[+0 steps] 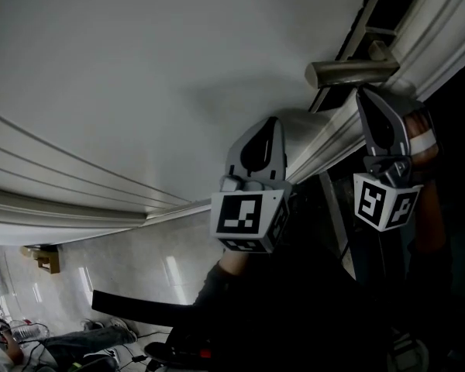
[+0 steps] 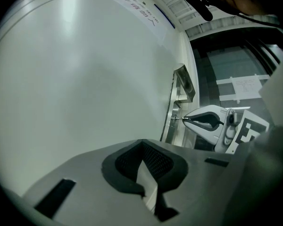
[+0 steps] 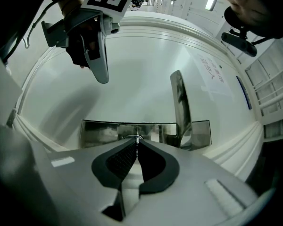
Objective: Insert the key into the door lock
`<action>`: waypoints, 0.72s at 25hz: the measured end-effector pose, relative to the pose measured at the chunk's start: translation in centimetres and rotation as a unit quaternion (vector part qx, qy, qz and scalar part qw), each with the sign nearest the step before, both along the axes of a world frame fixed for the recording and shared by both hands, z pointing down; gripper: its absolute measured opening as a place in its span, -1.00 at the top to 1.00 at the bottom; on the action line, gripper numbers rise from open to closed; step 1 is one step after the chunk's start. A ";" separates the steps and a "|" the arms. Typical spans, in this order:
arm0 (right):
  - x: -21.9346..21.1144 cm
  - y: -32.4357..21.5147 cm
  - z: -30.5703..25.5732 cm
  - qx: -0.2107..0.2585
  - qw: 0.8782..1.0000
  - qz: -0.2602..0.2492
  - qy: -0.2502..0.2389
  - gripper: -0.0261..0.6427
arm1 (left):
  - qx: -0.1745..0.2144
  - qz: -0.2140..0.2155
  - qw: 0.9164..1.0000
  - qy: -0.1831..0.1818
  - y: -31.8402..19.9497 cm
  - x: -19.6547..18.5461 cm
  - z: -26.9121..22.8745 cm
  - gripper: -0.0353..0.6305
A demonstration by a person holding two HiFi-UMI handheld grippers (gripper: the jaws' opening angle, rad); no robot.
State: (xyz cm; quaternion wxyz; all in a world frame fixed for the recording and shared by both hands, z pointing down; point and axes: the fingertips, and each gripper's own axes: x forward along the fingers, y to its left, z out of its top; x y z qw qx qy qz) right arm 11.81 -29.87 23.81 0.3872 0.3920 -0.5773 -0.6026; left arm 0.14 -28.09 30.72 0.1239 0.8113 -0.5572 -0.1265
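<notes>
My right gripper (image 3: 137, 142) is shut on a small metal key (image 3: 137, 138), whose thin blade points at the round keyhole (image 3: 131, 137) in the steel lock plate (image 3: 99, 133). The lever handle (image 3: 179, 105) stands just right of it. In the left gripper view the key tip (image 2: 181, 118) meets the lock plate (image 2: 172, 121) below the handle (image 2: 185, 83), with the right gripper (image 2: 191, 119) behind it. In the head view the right gripper (image 1: 364, 93) sits under the handle (image 1: 349, 72). My left gripper (image 1: 273, 121) hangs shut and empty beside the white door (image 1: 163, 76), apart from the lock.
A paper notice (image 2: 142, 7) is stuck higher on the door. Moulded trim (image 1: 77, 184) runs along the door panel. The dark opening past the door edge (image 2: 236, 65) lies to the right. Cables and bags lie on the tiled floor (image 1: 132, 270) at lower left.
</notes>
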 end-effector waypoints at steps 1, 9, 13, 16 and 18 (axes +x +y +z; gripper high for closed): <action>0.0 0.0 0.0 -0.001 1.000 -0.001 0.000 0.89 | -0.001 0.000 1.000 0.000 0.0 0.0 0.1 0.89; 0.0 0.0 0.0 -0.002 1.000 -0.003 0.000 0.89 | 0.000 0.001 1.000 -0.003 -0.1 0.1 0.0 0.89; 0.0 0.0 -0.1 -0.001 1.000 -0.003 0.001 0.89 | -0.001 0.000 1.000 -0.001 -0.1 0.1 -0.1 0.89; 0.0 0.0 -0.1 -0.001 1.000 -0.003 0.001 0.89 | 0.000 0.000 1.000 -0.002 -0.2 0.1 -0.1 0.89; -0.1 0.0 -0.1 -0.001 1.000 -0.003 0.001 0.89 | -0.001 0.001 1.000 -0.001 -0.2 0.2 -0.1 0.89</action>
